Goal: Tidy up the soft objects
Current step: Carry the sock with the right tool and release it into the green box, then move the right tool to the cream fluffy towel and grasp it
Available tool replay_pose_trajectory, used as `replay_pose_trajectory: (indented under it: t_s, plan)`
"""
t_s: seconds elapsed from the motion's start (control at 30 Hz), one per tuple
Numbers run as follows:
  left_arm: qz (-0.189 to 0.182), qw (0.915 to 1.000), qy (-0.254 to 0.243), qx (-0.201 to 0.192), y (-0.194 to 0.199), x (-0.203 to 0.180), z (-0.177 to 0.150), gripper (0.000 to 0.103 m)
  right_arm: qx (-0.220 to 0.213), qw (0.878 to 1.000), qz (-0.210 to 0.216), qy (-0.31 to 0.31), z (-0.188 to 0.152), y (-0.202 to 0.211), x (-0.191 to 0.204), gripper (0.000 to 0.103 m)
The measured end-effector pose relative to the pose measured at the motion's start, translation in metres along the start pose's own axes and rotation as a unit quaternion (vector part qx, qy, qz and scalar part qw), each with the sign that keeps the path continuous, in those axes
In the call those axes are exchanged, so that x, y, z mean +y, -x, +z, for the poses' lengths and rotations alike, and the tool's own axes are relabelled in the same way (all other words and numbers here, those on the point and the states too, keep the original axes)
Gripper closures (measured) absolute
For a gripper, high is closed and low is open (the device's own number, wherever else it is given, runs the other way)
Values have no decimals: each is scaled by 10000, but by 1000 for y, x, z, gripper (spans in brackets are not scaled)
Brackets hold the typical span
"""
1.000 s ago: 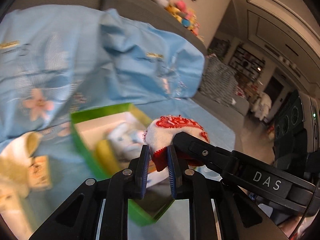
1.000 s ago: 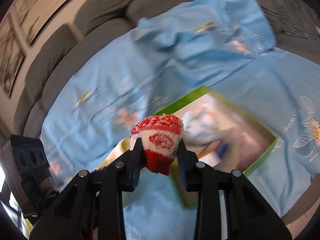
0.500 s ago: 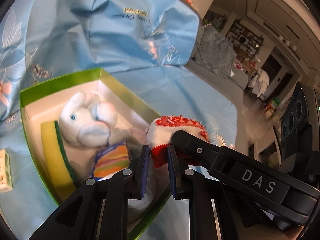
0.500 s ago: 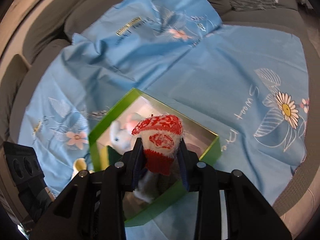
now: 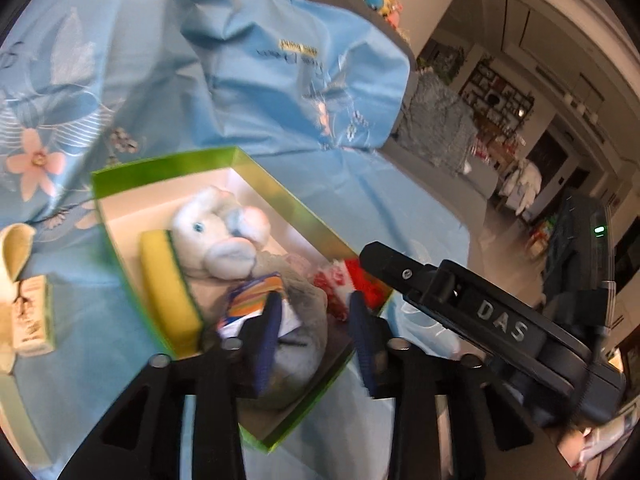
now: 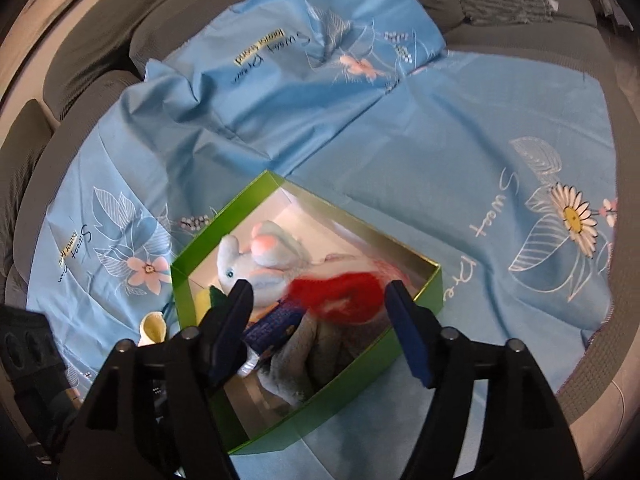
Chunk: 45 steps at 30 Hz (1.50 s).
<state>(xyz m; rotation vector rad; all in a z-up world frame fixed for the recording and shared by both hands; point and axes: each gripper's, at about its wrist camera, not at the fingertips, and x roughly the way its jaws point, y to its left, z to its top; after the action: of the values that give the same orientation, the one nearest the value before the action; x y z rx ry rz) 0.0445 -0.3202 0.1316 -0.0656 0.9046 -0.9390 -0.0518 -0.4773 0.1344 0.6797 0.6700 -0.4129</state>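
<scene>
Your right gripper [image 6: 320, 312] has just spread wide, dropping the red-and-white plush [image 6: 340, 294] into the green box [image 6: 320, 404]. Your left gripper [image 5: 314, 320], pinched shut before, has just parted, empty.

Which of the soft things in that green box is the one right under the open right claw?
The red and white knitted piece. It lies blurred between the right claw, whose jaws have just been opening, while the blue bunny sits further back in the green box.
</scene>
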Motion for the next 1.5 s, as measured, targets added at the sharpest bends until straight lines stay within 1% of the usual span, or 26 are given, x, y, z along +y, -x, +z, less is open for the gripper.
replay_pose_trajectory:
  t_s: [0.07, 0.1, 0.13, 0.17, 0.27, 0.33, 0.37, 0.43, 0.53, 0.63, 0.67, 0.7, 0.73, 0.77, 0.83, 0.9, 0.97, 1.03, 1.1, 1.23, 1.27, 1.33, 1.37, 1.4, 1.43, 1.5]
  plan:
    - [10, 9998, 128, -129, 21, 8, -2, 51, -94, 9999, -19, 41, -1, 7, 7, 22]
    - [45, 9996, 188, -189, 30, 13, -3, 48, -123, 9999, 14, 93, -2, 10, 12, 20]
    - [88, 9993, 254, -254, 40, 18, -6, 40, -146, 9998, 59, 141, -3, 13, 16, 19]
    - [158, 9988, 338, -318, 52, 25, -9, 34, -190, 9995, 140, 192, -4, 17, 20, 14]
    - [448, 9953, 617, -589, 91, 48, -21, 29, -300, 9986, 340, 289, -10, 26, 35, 5]
    - [661, 9919, 807, -728, 114, 65, -30, 25, -341, 9978, 414, 386, -15, 30, 46, 2]
    - [812, 9886, 949, -840, 130, 77, -38, 25, -344, 9973, 459, 459, -18, 31, 53, 1]
    - [1059, 9829, 1149, -978, 150, 94, -50, 25, -319, 9961, 530, 627, -25, 32, 66, 1]
    - [1521, 9711, 1455, -1125, 184, 128, -78, 25, -236, 9933, 645, 925, -36, 30, 89, 1]
    - [2231, 9503, 1764, -1264, 213, 162, -107, 25, -93, 9908, 705, 1155, -49, 26, 109, 1]
    - [2452, 9412, 1899, -1338, 220, 173, -118, 25, -27, 9894, 721, 1261, -54, 23, 119, 1]
    - [2614, 9320, 2063, -1435, 226, 184, -129, 25, 35, 9881, 734, 1348, -59, 20, 127, 1]
    - [2709, 9255, 2172, -1513, 229, 192, -140, 25, 128, 9863, 772, 1455, -65, 16, 138, 1]
    - [2780, 9212, 2256, -1523, 229, 202, -152, 25, 209, 9843, 821, 1546, -70, 13, 147, 1]
    - [2806, 9173, 2457, -1396, 226, 218, -166, 25, 412, 9766, 1037, 1836, -83, 5, 169, 1]
    - [2704, 9145, 2740, -1242, 224, 236, -179, 25, 687, 9684, 1237, 2052, -97, -6, 193, 1]
    - [2792, 9063, 2981, -1087, 223, 247, -185, 25, 1044, 9599, 1405, 2188, -108, -20, 214, 1]
    - [2887, 8998, 3073, -1125, 229, 249, -189, 25, 1408, 9478, 1586, 2381, -118, -38, 238, 1]
    - [2863, 8987, 3077, -1250, 234, 248, -190, 25, 1734, 9368, 1599, 2583, -128, -60, 266, 1]
    - [2966, 8926, 3158, -1244, 237, 254, -192, 25, 2244, 9209, 1425, 2852, -140, -111, 318, 1]
    - [2949, 8920, 3187, -1256, 239, 255, -192, 25, 2410, 9140, 1454, 2921, -146, -126, 333, 1]
    - [2854, 8932, 3221, -1302, 241, 257, -194, 25, 2820, 8971, 1633, 2983, -157, -146, 349, 3]
    - [2808, 8938, 3235, -1325, 242, 258, -194, 25, 3019, 8917, 1551, 2993, -164, -157, 354, 3]
    - [2788, 8941, 3241, -1338, 243, 259, -194, 25, 3099, 8901, 1377, 3046, -170, -165, 357, 4]
    - [2777, 8939, 3253, -1344, 244, 260, -194, 25, 3076, 8889, 1198, 3176, -177, -173, 360, 8]
    - [2768, 8928, 3291, -1340, 245, 262, -195, 25, 3009, 8847, 936, 3437, -186, -183, 362, 31]
